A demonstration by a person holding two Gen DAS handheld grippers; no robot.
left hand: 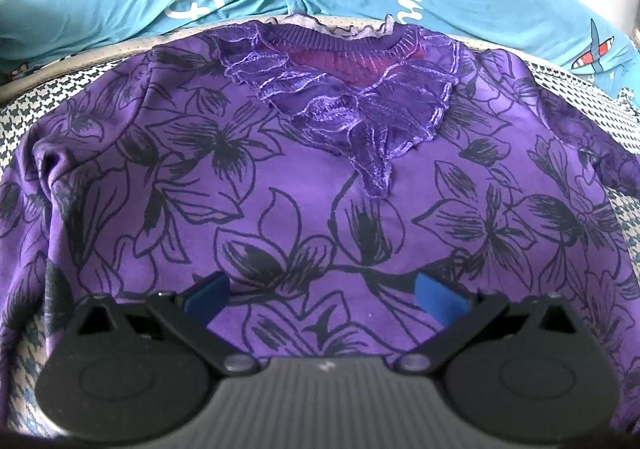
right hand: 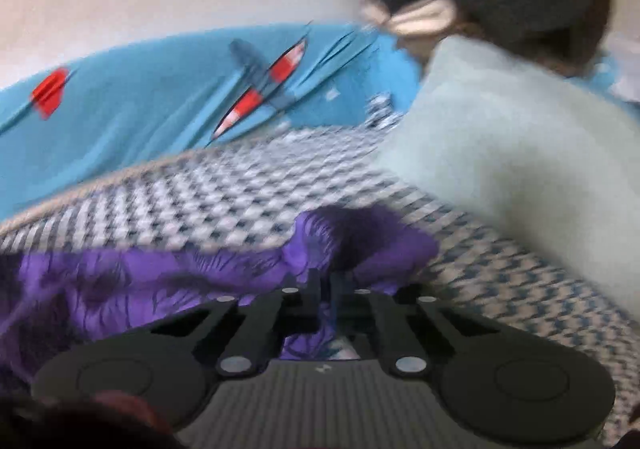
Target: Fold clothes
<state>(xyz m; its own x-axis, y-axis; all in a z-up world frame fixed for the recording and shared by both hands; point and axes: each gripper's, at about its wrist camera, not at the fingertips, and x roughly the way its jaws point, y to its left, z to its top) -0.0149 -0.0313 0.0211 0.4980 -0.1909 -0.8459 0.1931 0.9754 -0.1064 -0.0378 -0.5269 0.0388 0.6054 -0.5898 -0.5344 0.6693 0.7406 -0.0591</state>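
The right gripper [right hand: 325, 289] is closed on a purple edge of the top [left hand: 320, 185], likely a sleeve, held over the checked cover [right hand: 224, 189] – the view is blurred. The left gripper [left hand: 320, 289] is spread wide and empty, the top flat just ahead of its pads [left hand: 436, 289]. Probably the first fold – next, carry that edge across the body

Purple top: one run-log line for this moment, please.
purple top spread flat | left hand-held gripper open above it | right hand-held gripper shut on its edge
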